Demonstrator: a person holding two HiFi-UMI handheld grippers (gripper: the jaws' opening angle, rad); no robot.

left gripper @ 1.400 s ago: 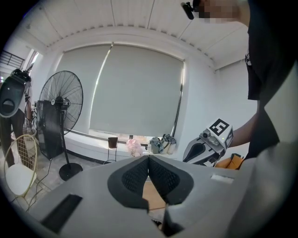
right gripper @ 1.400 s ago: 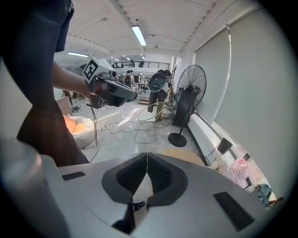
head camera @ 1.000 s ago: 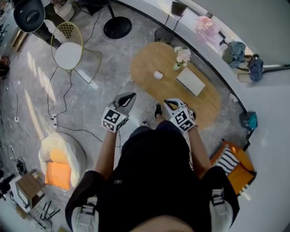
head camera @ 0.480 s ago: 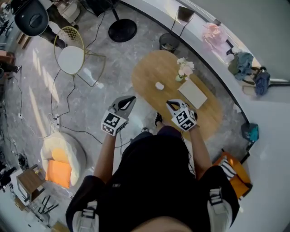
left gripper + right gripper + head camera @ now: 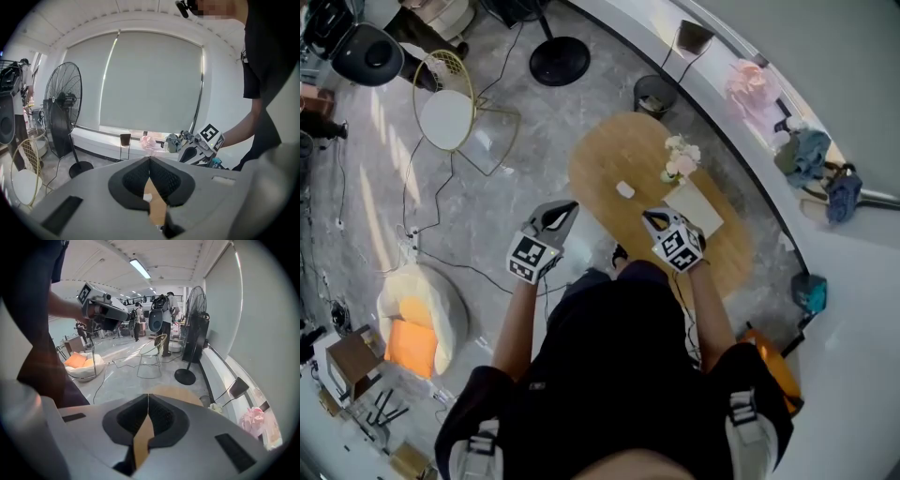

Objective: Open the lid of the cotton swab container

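Over the floor at far left of the head view lay a cushioned pouf (image 5: pixel 417 319), and a wire chair (image 5: pixel 445 108) stood well beyond it. Next to the right, the left gripper (image 5: pixel 568 208) was held in the air just off the near-left edge of the oval table (image 5: pixel 600 159). Its own view showed the jaws pressed together, with nothing gripped. On the table top sat the swab container (image 5: pixel 624 190), ahead of both grippers, between their lines and apart from each. It was too small to tell how the lid sat. The right gripper (image 5: pixel 649 217) was held over the table's near edge, its jaws likewise pressed together and empty in its own view. Further right on the table stood flowers (image 5: pixel 680 157), with a flat white slab (image 5: pixel 696 208) just beside them.
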